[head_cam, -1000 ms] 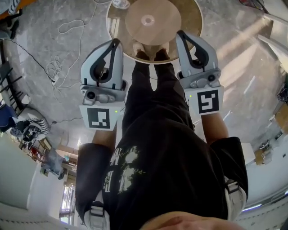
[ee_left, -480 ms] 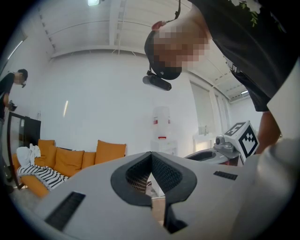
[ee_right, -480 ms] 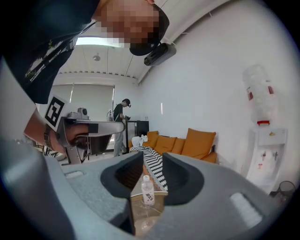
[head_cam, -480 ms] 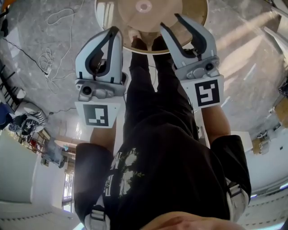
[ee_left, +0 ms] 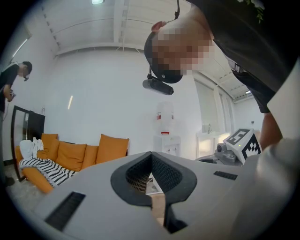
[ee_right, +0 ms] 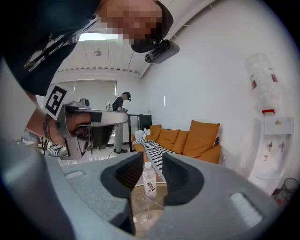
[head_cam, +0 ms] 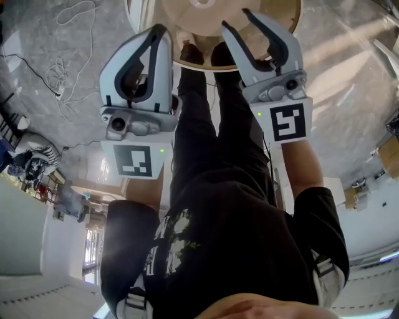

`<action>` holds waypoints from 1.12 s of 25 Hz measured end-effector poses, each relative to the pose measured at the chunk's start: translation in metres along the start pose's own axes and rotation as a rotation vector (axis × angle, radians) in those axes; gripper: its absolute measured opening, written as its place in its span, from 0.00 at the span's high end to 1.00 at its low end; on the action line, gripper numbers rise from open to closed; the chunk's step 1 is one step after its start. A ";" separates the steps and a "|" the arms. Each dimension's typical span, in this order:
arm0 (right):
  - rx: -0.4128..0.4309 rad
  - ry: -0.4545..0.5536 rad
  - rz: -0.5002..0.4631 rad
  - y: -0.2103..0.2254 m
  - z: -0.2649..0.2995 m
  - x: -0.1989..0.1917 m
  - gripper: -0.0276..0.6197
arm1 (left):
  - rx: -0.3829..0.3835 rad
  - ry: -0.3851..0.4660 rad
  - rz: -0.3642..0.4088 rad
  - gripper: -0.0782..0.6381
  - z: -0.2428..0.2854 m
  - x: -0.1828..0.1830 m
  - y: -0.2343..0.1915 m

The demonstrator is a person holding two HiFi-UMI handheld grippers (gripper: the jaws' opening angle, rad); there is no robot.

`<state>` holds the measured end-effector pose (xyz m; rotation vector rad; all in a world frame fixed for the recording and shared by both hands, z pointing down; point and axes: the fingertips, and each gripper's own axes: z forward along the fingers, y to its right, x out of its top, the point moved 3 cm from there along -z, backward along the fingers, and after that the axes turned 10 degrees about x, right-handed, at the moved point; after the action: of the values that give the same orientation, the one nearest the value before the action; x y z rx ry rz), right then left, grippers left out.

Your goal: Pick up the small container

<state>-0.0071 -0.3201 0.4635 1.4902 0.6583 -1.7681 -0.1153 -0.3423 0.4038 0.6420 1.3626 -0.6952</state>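
Observation:
A small clear bottle (ee_right: pixel 149 180) with a white cap stands upright on the round wooden table (ee_right: pixel 140 204). In the right gripper view it shows through the gap between my right gripper's (ee_right: pixel 153 157) jaws, past their tips and untouched. Those jaws are opening with nothing pressed between them. In the head view the right gripper (head_cam: pixel 235 19) reaches over the table's (head_cam: pixel 280 19) near rim with its fingers spread. My left gripper (head_cam: pixel 161 28) hangs beside it at the rim, shut and empty. The left gripper (ee_left: pixel 151 154) view shows only a sliver of tabletop (ee_left: pixel 158 206). The bottle is outside the head view.
The person's shoes (head_cam: pixel 190 55) stand at the table's near edge. Cables (head_cam: pixel 62 68) lie on the marble floor to the left. An orange sofa (ee_right: pixel 197 138) with a striped blanket, a water dispenser (ee_right: pixel 274 140) and a standing person (ee_right: pixel 123 108) lie beyond.
The right gripper's jaws have gone from shut to spread apart. Both grippers have moved forward to the table's rim.

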 end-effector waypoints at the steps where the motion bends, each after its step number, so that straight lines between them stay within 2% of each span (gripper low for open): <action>1: 0.004 -0.005 -0.008 0.000 0.004 -0.009 0.77 | -0.006 -0.007 0.000 0.88 0.005 -0.007 0.001; 7: 0.004 -0.037 -0.061 -0.001 0.021 -0.046 0.76 | -0.023 -0.018 0.018 0.88 0.008 -0.047 -0.004; 17: 0.020 -0.057 -0.039 -0.017 0.026 -0.099 0.76 | -0.047 0.003 0.056 0.88 0.009 -0.088 0.008; 24: 0.015 -0.089 -0.036 -0.017 0.042 -0.171 0.76 | -0.060 -0.030 0.038 0.88 0.011 -0.161 0.010; 28: 0.037 -0.096 -0.045 -0.014 0.052 -0.203 0.76 | -0.067 -0.023 0.033 0.88 0.023 -0.191 0.011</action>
<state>-0.0352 -0.3115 0.6711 1.4149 0.6178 -1.8825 -0.1061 -0.3386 0.5963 0.5994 1.3455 -0.6265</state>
